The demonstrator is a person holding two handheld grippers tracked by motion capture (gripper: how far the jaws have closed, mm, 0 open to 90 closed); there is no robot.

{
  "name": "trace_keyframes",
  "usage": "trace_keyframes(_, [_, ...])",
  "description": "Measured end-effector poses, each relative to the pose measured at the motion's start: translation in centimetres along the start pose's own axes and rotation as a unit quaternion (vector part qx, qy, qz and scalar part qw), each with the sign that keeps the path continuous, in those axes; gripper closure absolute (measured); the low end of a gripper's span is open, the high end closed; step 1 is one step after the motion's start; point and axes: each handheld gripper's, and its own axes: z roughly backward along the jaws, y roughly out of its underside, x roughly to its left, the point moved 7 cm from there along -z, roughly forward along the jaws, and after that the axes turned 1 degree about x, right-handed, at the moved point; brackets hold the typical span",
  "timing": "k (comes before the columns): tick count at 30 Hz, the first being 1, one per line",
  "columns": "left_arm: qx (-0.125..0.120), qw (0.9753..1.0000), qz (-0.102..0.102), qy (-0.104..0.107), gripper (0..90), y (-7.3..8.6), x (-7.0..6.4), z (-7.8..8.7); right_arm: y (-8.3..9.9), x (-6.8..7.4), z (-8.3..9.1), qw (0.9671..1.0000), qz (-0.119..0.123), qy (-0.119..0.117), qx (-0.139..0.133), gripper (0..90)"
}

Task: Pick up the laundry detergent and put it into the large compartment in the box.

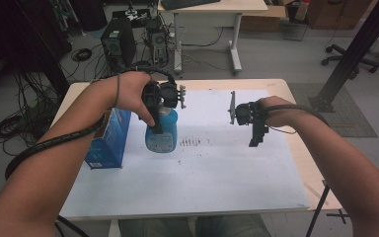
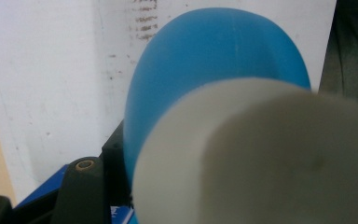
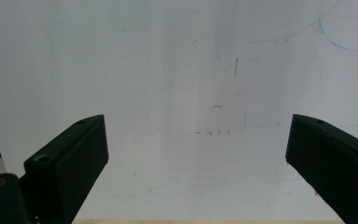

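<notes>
The left tongs (image 1: pixel 162 106) clamp a blue plastic bottle (image 1: pixel 162 133) with a white cap (image 2: pixel 261 158) near the surface's (image 1: pixel 227 168) left edge; the right tongs (image 1: pixel 257 133) hang wide.

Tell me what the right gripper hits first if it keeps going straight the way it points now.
Most likely the white sheet on the table. The right gripper has its jaws spread wide with nothing between them, and its view shows bare sheet ahead. How far off the sheet lies is unclear.
</notes>
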Motion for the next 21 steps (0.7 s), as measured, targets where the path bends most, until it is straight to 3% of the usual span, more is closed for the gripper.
trace_keyframes(2, [0.002, 0.9999, 0.013, 0.001, 38.6, -0.2, 0.0, 0.1, 0.1, -0.1, 0.0, 1.0000, 0.000, 0.000, 0.000, 5.7])
trace_keyframes(4, [0.002, 0.9992, 0.039, 0.003, 38.6, -0.5, 0.2, 0.4, 0.1, -0.1, 0.0, 1.0000, 0.000, 0.000, 0.001, 5.7])
trace_keyframes(5, [0.002, 0.9992, 0.039, 0.003, 38.6, -0.5, 0.2, 0.4, 0.1, -0.1, 0.0, 1.0000, 0.000, 0.000, 0.001, 5.7])
trace_keyframes(6, [-0.001, 0.9981, 0.061, 0.002, 38.6, -0.6, 0.3, 0.7, 0.1, 0.0, 0.1, 1.0000, -0.001, 0.000, 0.001, 5.7])
trace_keyframes(8, [-0.003, 0.9976, 0.070, 0.000, 38.6, -0.7, 0.5, 0.8, 0.1, -0.1, 0.1, 1.0000, -0.001, 0.000, 0.001, 5.7])
trace_keyframes(11, [-0.002, 0.9947, 0.102, -0.011, 38.6, -0.8, 0.8, 1.1, 0.1, -0.1, 0.1, 1.0000, 0.000, 0.000, 0.001, 5.7])
trace_keyframes(14, [-0.002, 0.9933, 0.115, -0.015, 38.6, -0.8, 1.0, 1.3, 0.0, -0.1, 0.1, 1.0000, 0.000, 0.000, 0.000, 5.7])
trace_keyframes(18, [-0.002, 0.9870, 0.160, -0.017, 38.6, -0.7, 1.3, 1.7, 0.0, -0.2, 0.1, 1.0000, 0.001, 0.000, 0.000, 5.7])
trace_keyframes(19, [-0.002, 0.9870, 0.160, -0.017, 38.6, -0.7, 1.3, 1.7, 0.0, -0.2, 0.1, 1.0000, 0.001, 0.000, 0.000, 5.7])
trace_keyframes(21, [-0.002, 0.9835, 0.180, -0.019, 38.6, -0.7, 1.5, 1.9, 0.1, -0.2, 0.1, 1.0000, 0.002, 0.001, 0.001, 5.7])
